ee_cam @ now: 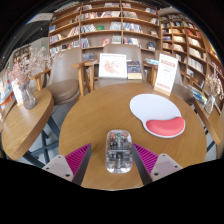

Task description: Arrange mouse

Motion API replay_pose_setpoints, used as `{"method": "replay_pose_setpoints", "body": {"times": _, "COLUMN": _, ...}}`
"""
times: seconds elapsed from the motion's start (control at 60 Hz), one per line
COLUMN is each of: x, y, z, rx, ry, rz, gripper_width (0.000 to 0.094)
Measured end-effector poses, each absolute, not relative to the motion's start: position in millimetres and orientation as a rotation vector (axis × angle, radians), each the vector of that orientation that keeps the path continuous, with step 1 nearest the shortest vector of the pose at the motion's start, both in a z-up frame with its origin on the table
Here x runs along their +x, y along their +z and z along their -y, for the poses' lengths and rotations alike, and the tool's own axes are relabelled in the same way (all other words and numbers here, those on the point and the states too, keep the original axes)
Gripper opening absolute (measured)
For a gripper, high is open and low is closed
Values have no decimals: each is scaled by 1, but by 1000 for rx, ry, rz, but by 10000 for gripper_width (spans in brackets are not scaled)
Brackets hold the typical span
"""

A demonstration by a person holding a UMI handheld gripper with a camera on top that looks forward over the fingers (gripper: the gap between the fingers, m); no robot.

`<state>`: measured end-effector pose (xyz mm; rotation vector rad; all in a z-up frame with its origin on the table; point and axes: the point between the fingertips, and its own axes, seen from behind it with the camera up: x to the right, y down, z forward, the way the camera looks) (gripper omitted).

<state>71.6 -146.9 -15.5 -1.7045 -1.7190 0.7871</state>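
A clear, see-through mouse (118,150) lies on the round wooden table (95,115), near its front edge. My gripper (112,150) is open around it: the mouse stands between the fingers, with a gap on the left side and the right finger close beside it. The magenta pads (78,156) show on both sides. A white mouse pad (153,106) with a red wrist rest (166,126) lies on the table beyond the fingers, to the right.
A beige chair (66,76) stands behind the table on the left. A second wooden table (20,125) with a vase is at the left. Display stands (113,67) and a sign (166,72) stand at the back, before bookshelves (105,25).
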Motion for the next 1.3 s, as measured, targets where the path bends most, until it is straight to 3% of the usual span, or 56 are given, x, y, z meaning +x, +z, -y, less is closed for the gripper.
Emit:
{"method": "replay_pose_setpoints", "body": {"times": 0.083, "x": 67, "y": -16, "z": 145, "rx": -1692, "ry": 791, "rz": 1722, "gripper_width": 718}}
{"method": "replay_pose_setpoints", "body": {"times": 0.117, "x": 65, "y": -16, "z": 144, "rx": -1684, "ry": 793, "rz": 1722, "gripper_width": 634}}
{"method": "replay_pose_setpoints", "body": {"times": 0.15, "x": 62, "y": -16, "z": 143, "rx": -1677, "ry": 796, "rz": 1723, "gripper_width": 481}}
{"method": "replay_pose_setpoints", "body": {"times": 0.167, "x": 62, "y": -16, "z": 145, "rx": -1676, "ry": 804, "rz": 1724, "gripper_width": 468}}
{"method": "replay_pose_setpoints", "body": {"times": 0.35, "x": 65, "y": -4, "z": 155, "rx": -1673, "ry": 845, "rz": 1785, "gripper_width": 414}}
{"method": "replay_pose_setpoints", "body": {"times": 0.6, "x": 12, "y": 97, "z": 124, "rx": -1539, "ry": 948, "rz": 1723, "gripper_width": 411}}
{"method": "replay_pose_setpoints", "body": {"times": 0.733, "x": -39, "y": 122, "z": 68, "rx": -1485, "ry": 885, "rz": 1654, "gripper_width": 413}}
{"method": "replay_pose_setpoints", "body": {"times": 0.833, "x": -67, "y": 107, "z": 31, "rx": -1504, "ry": 840, "rz": 1628, "gripper_width": 411}}
{"method": "replay_pose_setpoints", "body": {"times": 1.083, "x": -106, "y": 24, "z": -22, "rx": -1619, "ry": 776, "rz": 1626, "gripper_width": 420}}
{"method": "replay_pose_setpoints", "body": {"times": 1.3, "x": -109, "y": -10, "z": -39, "rx": -1667, "ry": 715, "rz": 1635, "gripper_width": 456}}
